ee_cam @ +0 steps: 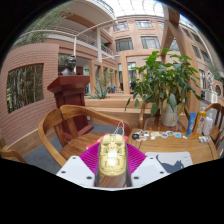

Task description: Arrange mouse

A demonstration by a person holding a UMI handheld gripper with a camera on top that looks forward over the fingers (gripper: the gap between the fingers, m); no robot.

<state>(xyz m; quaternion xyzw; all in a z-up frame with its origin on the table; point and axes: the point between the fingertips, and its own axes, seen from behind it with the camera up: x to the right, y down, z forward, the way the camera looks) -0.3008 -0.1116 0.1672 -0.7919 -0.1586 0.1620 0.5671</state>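
Above a courtyard tabletop point(170, 146) near a plant point(165, 85), gripper point(112, 168) clamping the yellowish mouse point(112, 155) between both pads, ideally lowering level before releasing.

No text, label, brand, number or sign can be read anywhere in the gripper view. The small coloured items along the wooden bench point(170, 143) beside the green potted plant point(165, 85) are too small to show any lettering, and the pale yellow object point(112, 155) between the pink pads bears no legible mark.
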